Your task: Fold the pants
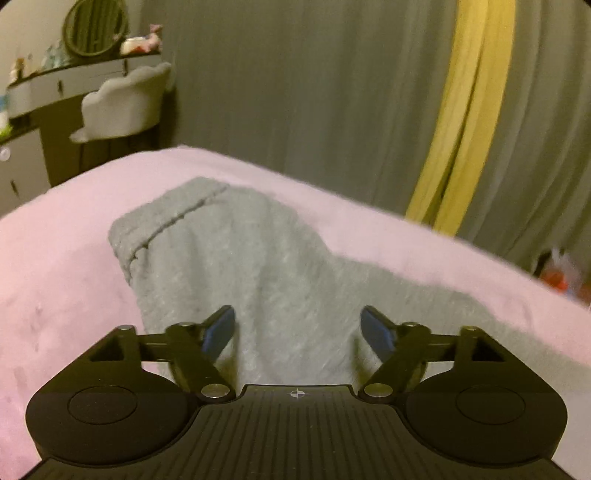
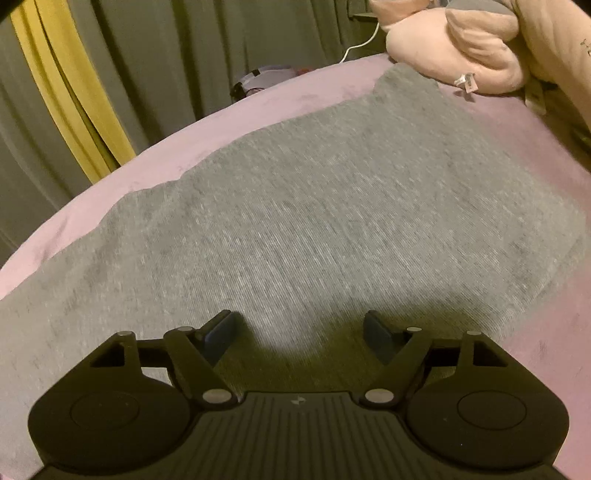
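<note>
Grey knit pants (image 1: 236, 251) lie spread flat on a pink bed cover (image 1: 55, 266). In the left wrist view a leg end with a dark seam reaches away toward the bed's far edge. My left gripper (image 1: 297, 328) is open and empty, just above the cloth. In the right wrist view the pants (image 2: 314, 192) fill most of the frame, stretching toward the pillows. My right gripper (image 2: 297, 332) is open and empty, hovering low over the grey cloth, with its shadow on the fabric.
Grey curtains with a yellow band (image 1: 465, 122) hang behind the bed. A dressing table with a round mirror (image 1: 94, 27) and a white chair (image 1: 125, 103) stand at the far left. Pink pillows (image 2: 458, 48) and a white cable (image 2: 360, 38) lie at the bed's far right.
</note>
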{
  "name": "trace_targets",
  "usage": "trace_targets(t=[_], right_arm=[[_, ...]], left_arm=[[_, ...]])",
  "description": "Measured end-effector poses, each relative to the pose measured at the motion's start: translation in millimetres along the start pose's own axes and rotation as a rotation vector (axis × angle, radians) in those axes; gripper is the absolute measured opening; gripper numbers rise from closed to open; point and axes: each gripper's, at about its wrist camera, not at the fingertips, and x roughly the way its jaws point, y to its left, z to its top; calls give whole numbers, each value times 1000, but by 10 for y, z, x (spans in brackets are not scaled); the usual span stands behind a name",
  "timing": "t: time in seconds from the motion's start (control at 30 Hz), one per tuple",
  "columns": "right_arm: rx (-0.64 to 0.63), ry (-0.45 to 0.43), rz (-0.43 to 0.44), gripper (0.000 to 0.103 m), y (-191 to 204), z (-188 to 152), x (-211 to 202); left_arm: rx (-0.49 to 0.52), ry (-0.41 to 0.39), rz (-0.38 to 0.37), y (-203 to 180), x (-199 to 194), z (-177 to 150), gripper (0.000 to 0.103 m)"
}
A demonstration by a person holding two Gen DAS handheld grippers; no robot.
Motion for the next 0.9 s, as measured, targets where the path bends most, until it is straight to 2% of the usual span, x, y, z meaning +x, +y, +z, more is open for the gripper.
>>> trace_targets(t=[0.03,0.1,0.13,0.2,0.23,0.3,0.33,0.4,0.43,0.47,0.5,0.57,0.63,0.8,0.9], right_arm=[[-16,2,-9,81,59,3,19],[-53,0,-36,81,181,7,35],[-70,-8,-49,81,231,17,42],[-109,-30,-51,81,318,17,46],[-130,-42,-45,81,377,-2,23],[-181,-74,-36,81,503,-30,-18],[-211,-92,-33,78,594,-43,-25],[-283,-138,-6,65,834,-80,-65],[-317,-150,24,55,967,-87,-74],[-336,-155,53,49,1075,-71,-76],[-347,-161,86,45,1203,-69,-85],[-360,-169,165,28,1480,-44,-76],[-383,-180,239,20,1789,-16,-41],[-458,-172,332,20,2503,-18,84],[-509,-176,316,20,2774,-87,146]], left_arm=[[17,54,51,6,89,-15,82],[33,150,233,26,302,-47,79],[14,140,263,82,302,-29,79],[-86,63,257,218,182,42,80],[-125,10,268,273,124,64,84],[-144,-46,333,344,96,77,86],[-143,-44,359,373,129,87,86],[-161,23,329,427,274,130,85],[-167,63,317,453,325,113,85],[-169,96,329,483,374,103,85],[-174,102,338,524,397,86,85],[-199,111,334,574,418,90,85],[-207,118,339,610,458,68,85],[-130,54,415,560,445,70,85],[-138,16,437,565,448,90,85]])
